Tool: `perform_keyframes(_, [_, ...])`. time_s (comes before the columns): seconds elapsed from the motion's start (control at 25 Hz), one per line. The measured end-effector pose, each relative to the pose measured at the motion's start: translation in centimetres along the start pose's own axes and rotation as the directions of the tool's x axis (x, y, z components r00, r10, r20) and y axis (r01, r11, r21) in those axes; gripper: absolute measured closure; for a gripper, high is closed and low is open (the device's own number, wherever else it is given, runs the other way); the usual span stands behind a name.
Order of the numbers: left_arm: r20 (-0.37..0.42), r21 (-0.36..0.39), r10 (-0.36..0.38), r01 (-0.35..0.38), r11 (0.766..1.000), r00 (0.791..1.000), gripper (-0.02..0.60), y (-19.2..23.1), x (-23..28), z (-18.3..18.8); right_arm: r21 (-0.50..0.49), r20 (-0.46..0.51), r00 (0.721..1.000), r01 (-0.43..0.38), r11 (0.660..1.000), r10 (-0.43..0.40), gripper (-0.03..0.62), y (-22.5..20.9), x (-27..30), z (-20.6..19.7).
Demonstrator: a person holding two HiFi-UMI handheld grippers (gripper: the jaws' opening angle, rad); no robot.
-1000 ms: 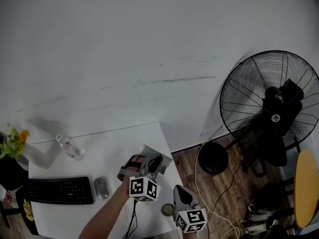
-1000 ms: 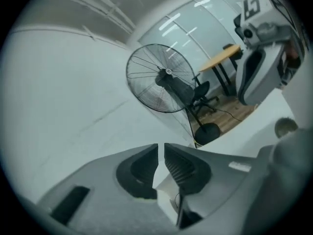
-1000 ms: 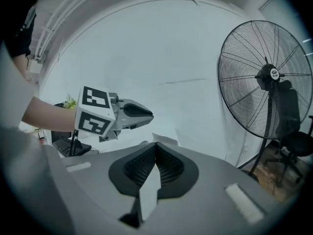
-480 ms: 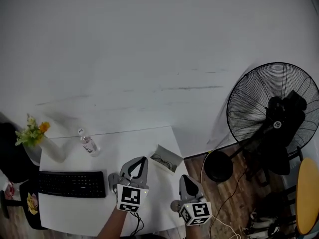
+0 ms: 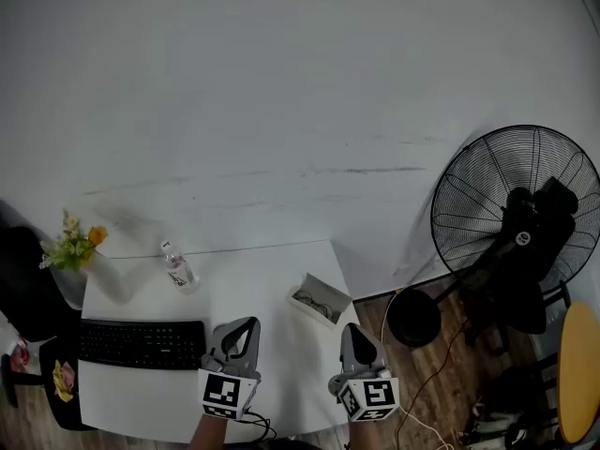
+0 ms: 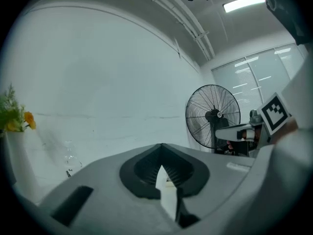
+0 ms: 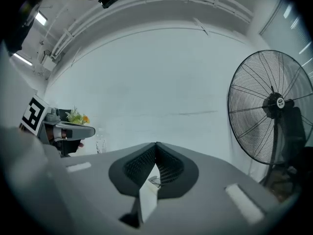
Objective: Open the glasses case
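Two empty, closed claws — left gripper, right gripper — hover near the open glasses case; a stray swing could sweep it off.

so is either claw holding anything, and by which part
Nothing is held. The left claw and the right claw are both shut with nothing between them; the glasses case lies open on the table, apart from both.

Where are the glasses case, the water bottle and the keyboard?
glasses case (image 5: 328, 285), head view, on its far rim.
water bottle (image 5: 178, 271), head view, on its clear body.
keyboard (image 5: 141, 343), head view, on the middle of its keys.
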State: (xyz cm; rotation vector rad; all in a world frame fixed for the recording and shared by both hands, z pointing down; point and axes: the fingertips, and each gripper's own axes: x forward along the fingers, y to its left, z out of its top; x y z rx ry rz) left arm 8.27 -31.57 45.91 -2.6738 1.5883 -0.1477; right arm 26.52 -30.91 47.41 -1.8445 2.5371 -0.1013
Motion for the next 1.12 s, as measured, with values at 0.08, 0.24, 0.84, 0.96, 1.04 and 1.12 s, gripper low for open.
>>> perform_keyframes(0.08, [-0.002, 0.024, 0.002, -0.002, 1.0, 1.0, 0.574, 0.0, 0.0, 0.1, 0.011, -0.004, 1.0, 0.012, 1.0, -0.012, 0.586, -0.1, -0.1, -0.2])
perform_keyframes(0.24, [-0.006, 0.021, -0.008, 0.008, 1.0, 1.0, 0.574, -0.2, 0.2, 0.0, 0.005, -0.033, 0.999, 0.025, 1.0, -0.025, 0.586, -0.1, -0.1, -0.7])
perform_keyframes(0.84, [-0.025, 0.013, -0.005, 0.006, 1.0, 1.0, 0.574, -0.5, 0.3, -0.6, 0.01, -0.052, 0.999, 0.013, 1.0, -0.012, 0.586, 0.1, -0.2, -1.2])
perform_keyframes(0.96, [-0.014, 0.016, -0.005, 0.005, 1.0, 1.0, 0.574, -0.5, 0.4, -0.4, 0.011, -0.051, 0.999, 0.008, 1.0, -0.008, 0.586, 0.2, -0.1, -1.3])
perform_keyframes(1.04, [-0.018, 0.014, -0.007, 0.007, 1.0, 1.0, 0.574, -0.5, 0.3, -0.4, 0.013, -0.054, 0.999, 0.006, 1.0, -0.005, 0.586, 0.3, 0.0, -1.4])
perform_keyframes(1.12, [-0.026, 0.01, -0.009, 0.009, 1.0, 1.0, 0.574, -0.5, 0.2, -0.6, 0.015, -0.058, 0.998, 0.003, 1.0, -0.002, 0.586, 0.5, 0.0, -1.6])
